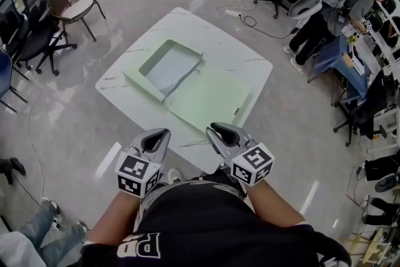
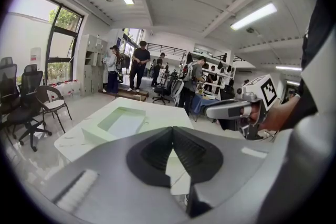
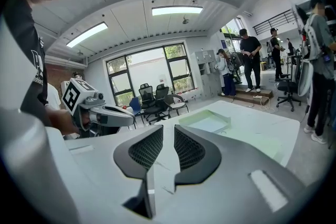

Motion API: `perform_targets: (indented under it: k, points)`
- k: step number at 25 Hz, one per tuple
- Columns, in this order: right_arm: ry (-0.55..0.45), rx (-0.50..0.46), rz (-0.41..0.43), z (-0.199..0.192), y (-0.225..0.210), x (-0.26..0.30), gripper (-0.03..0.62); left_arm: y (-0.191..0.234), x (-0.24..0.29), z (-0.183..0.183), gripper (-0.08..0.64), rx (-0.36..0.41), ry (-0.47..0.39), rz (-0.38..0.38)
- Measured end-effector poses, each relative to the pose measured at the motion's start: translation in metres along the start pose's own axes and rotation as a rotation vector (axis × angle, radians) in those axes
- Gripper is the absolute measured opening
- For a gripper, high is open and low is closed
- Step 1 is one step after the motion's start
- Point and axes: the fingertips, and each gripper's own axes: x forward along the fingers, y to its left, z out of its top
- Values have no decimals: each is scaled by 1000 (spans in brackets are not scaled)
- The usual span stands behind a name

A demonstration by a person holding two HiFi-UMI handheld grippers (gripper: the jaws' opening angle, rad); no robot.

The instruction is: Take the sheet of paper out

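A: Chairs (image 1: 34,22) stand at the far left of the head view, black ones and a brown one, on the pale floor. What comes next?

B: Then the left gripper (image 2: 171,131), held low in front of the person's body, near the closest corner of the white table (image 1: 250,65). Its own view shows the 2 jaws meeting at their tips. They are closed, with nothing pinched between them.

A: And the sheet of paper (image 1: 167,69)?

B: It lies farther out on the table than both grippers. A light green folder (image 1: 209,100) is spread open on the tabletop in 2 halves. The left half has raised walls like a shallow tray, and the sheet lies flat inside it, pale grey-white. The right half is a flat flap resting on the table.

A: Is either gripper touching it?

B: No. Both are well apart from the folder and point toward it.

A: And the other one?

B: The right gripper (image 3: 168,132) sits beside the left one at about the same height. Its jaws stand a narrow slit apart — the tabletop shows through the gap, and nothing is between them.

A: Farther right?

B: People (image 1: 337,15) at workbenches along the right side — and cables (image 1: 234,9) trailing on the floor beyond the table's far edge.
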Motion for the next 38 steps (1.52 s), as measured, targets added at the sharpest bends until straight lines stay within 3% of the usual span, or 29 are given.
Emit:
perform_targets:
  k: [22,29,38]
  points:
    - [60,13,-34,-8,-14,8,44,0,1,-4,57,-17,11,4]
    - [124,72,-44,-24,-42,31,44,5,-3,-12,57,-27,28,22]
    - [153,233,-81,-32,-107,91,44,14,2,-25,57,-75,45,81]
